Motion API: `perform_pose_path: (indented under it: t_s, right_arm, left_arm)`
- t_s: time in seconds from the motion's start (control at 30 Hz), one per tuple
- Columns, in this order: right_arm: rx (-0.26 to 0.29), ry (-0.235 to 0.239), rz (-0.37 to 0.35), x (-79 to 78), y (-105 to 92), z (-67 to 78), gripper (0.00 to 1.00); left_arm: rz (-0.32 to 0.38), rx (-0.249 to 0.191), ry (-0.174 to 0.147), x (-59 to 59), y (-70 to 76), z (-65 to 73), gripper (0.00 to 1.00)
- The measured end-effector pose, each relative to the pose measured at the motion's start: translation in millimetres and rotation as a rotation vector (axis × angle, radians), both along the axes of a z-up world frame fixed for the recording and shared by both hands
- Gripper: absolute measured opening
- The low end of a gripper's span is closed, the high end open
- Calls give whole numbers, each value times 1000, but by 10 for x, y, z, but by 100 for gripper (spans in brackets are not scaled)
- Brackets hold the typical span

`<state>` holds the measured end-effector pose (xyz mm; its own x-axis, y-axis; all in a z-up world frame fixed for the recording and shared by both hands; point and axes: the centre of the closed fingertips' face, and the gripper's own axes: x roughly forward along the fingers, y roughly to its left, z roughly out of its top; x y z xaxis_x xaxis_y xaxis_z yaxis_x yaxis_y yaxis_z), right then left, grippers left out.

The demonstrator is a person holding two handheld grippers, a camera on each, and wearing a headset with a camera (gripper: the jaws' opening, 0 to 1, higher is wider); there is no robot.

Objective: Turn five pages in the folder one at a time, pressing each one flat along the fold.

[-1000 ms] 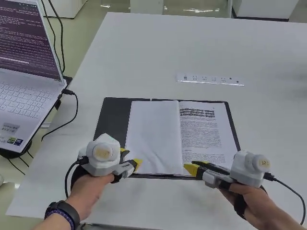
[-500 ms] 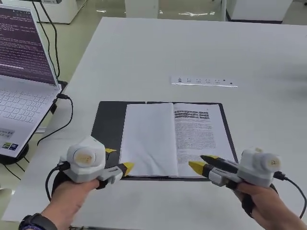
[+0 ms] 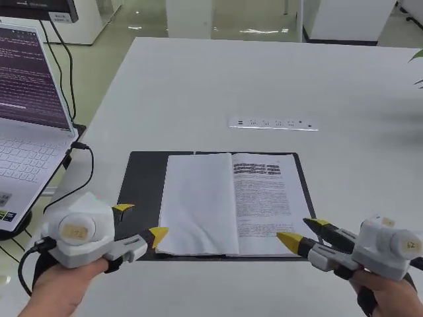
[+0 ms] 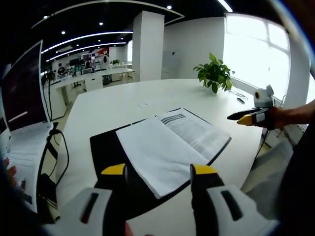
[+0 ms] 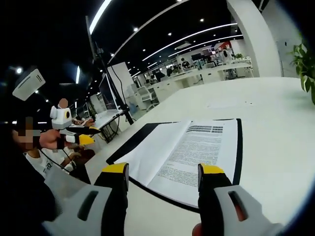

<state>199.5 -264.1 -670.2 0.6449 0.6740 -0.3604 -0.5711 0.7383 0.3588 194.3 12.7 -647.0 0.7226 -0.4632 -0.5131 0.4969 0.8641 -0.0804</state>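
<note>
Left claw (image 3: 141, 221): jaws wide apart, nothing between them. It hangs off the near left corner of the folder (image 3: 142, 191), close to it but not touching.
Right claw (image 3: 302, 231): jaws also apart and empty. It sits just off the near right corner, its yellow tips clear of the paper.
Folder: lies open and flat on the white table (image 3: 218, 79), black cover showing along its left side.
Pages: a blank page (image 3: 196, 201) on the left and a printed page (image 3: 264, 198) on the right meet at the fold. Neither sheet is lifted or curled.
Change from 1.0 s ago: both claws were then at the folder's near edge, the right tips on the bottom of the printed page. Both have since drawn back toward the person.
Unchanged: same spread open, folder in the same place on the table. The overall shift of the head view is the headset moving.
Reading for the task: hands off and sheets flat suggest a pause between turns. The count of pages done cannot be told.
Surroundings: a laptop (image 3: 26, 132) stands at the left, and a power strip (image 3: 273, 123) lies beyond the folder.
</note>
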Motion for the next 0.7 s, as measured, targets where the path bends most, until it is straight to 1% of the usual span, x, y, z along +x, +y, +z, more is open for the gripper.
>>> perform_pose_path:
  t_s: [0.1, 0.13, 0.2, 0.27, 0.37, 0.4, 0.47, 0.57, 0.7]
  right_arm:
    - [-13, -24, -24, -16, -95, 92, 62]
    - [-8, -35, -39, -25, -131, 147, 63]
    - [-9, -43, -53, -45, -179, 197, 64]
    - [-37, -47, -51, -71, -214, 206, 65]
    - [-61, -42, -47, -110, -234, 210, 70]
    - [-67, -33, -48, -125, -246, 197, 72]
    - [-81, -39, -53, -146, -277, 187, 73]
    - [-82, -34, -61, -167, -304, 173, 74]
    - [-81, -35, -62, -212, -302, 198, 76]
  left_arm:
    - [15, -6, -7, -48, 50, 70, 54]
    - [21, -7, -13, -68, 72, 106, 55]
    - [32, -2, -16, -102, 115, 154, 56]
    - [45, -8, -17, -136, 163, 202, 59]
    - [52, -18, -23, -186, 202, 277, 63]
    - [57, -20, -26, -212, 216, 316, 64]
    - [61, -26, -30, -240, 242, 341, 65]
    - [65, -50, -28, -301, 218, 367, 69]
    - [61, -40, -23, -387, 181, 333, 71]
